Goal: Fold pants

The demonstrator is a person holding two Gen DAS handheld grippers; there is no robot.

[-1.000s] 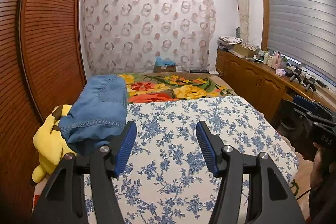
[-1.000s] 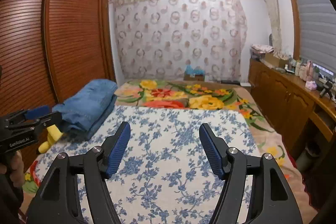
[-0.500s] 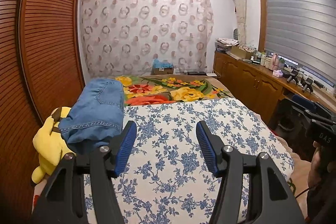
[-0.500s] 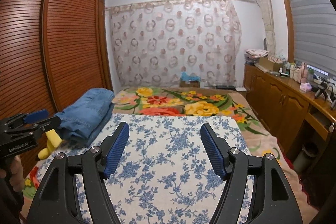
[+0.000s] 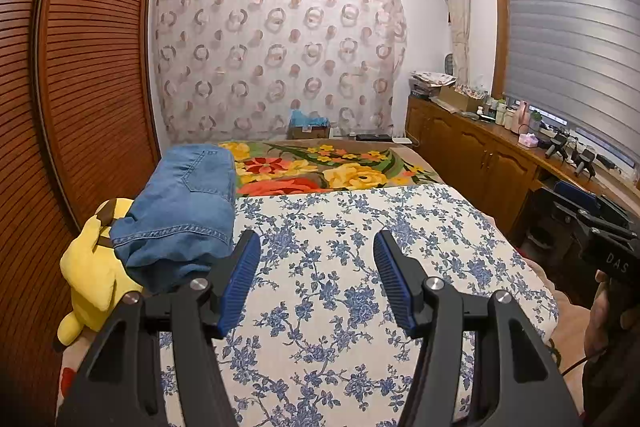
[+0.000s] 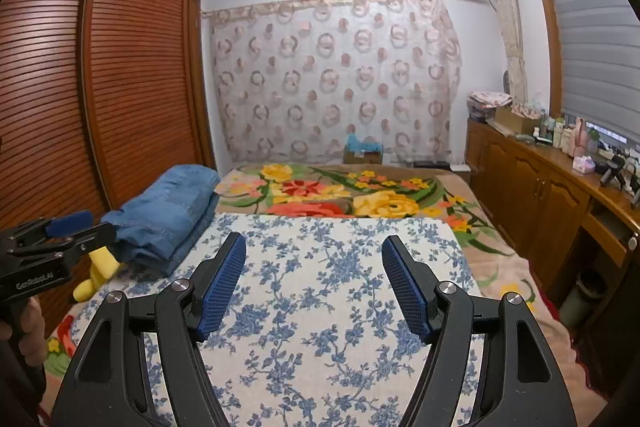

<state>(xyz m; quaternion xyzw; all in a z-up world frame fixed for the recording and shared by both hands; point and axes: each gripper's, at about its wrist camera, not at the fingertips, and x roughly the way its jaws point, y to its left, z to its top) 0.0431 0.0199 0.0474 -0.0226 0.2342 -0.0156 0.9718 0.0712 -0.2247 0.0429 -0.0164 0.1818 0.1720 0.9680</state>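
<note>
A pair of blue jeans (image 5: 184, 203) lies folded in a thick stack at the left edge of the bed, partly on a yellow plush toy (image 5: 92, 267). My left gripper (image 5: 316, 239) hangs open over the blue-flowered white cloth (image 5: 360, 223), just right of the jeans, with nothing between its fingers. My right gripper (image 6: 314, 241) is also open and empty above the same cloth, the jeans (image 6: 168, 215) to its left. In the right wrist view, the left gripper (image 6: 86, 227) shows beside the jeans, held by a hand. The right gripper (image 5: 576, 205) appears at the left wrist view's right edge.
A bright flowered blanket (image 5: 340, 167) covers the far half of the bed. A slatted wooden wardrobe (image 5: 92, 87) stands close along the left. Wooden cabinets (image 6: 532, 195) with bottles and boxes run along the right under the window. A curtain (image 6: 332, 79) hangs at the back.
Almost nothing: the right wrist view has drifted slightly, so the bed sits a little lower in it. Both grippers stay open and the jeans lie still.
</note>
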